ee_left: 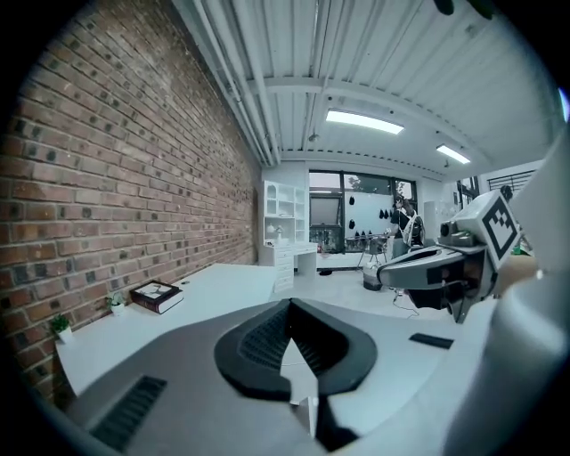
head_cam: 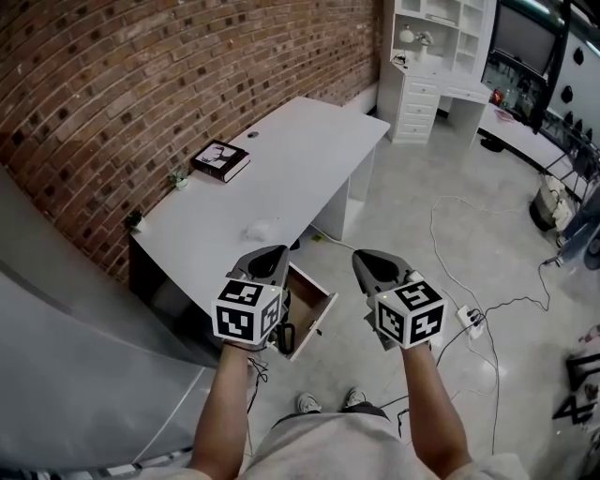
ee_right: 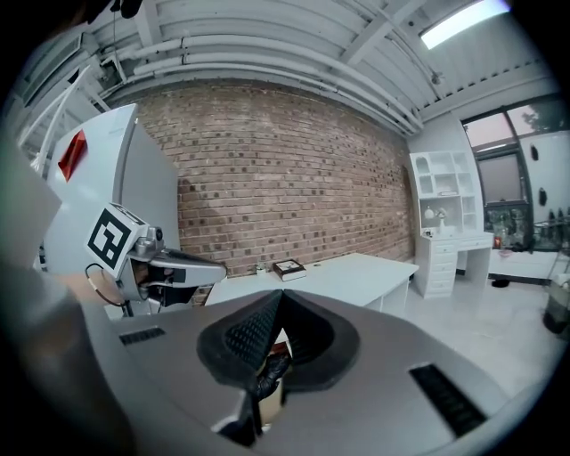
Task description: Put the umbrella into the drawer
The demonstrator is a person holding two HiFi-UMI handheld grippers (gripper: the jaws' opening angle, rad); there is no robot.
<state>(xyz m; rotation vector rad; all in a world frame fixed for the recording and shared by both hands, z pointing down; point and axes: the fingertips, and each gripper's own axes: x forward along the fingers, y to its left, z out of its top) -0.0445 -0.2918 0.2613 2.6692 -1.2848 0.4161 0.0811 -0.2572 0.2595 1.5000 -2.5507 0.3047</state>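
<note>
head view: drawer [head_cam: 317, 319] plainly open below desk [head_cam: 281, 159] | gripper views: left gripper [ee_left: 286, 307], right gripper [ee_right: 278, 296] jaws closed, empty

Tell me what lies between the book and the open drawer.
Head view: between the book and the drawer, bare desk top, save one small pale lump near its front edge, too small to identify.

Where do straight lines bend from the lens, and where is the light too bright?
Left gripper view: strong fisheye, black corners, the brick wall curves, the ceiling lamp glares. Right gripper view: same bending, ceiling light blown out at top right. Head view: milder bending along the desk edge, even light.
</note>
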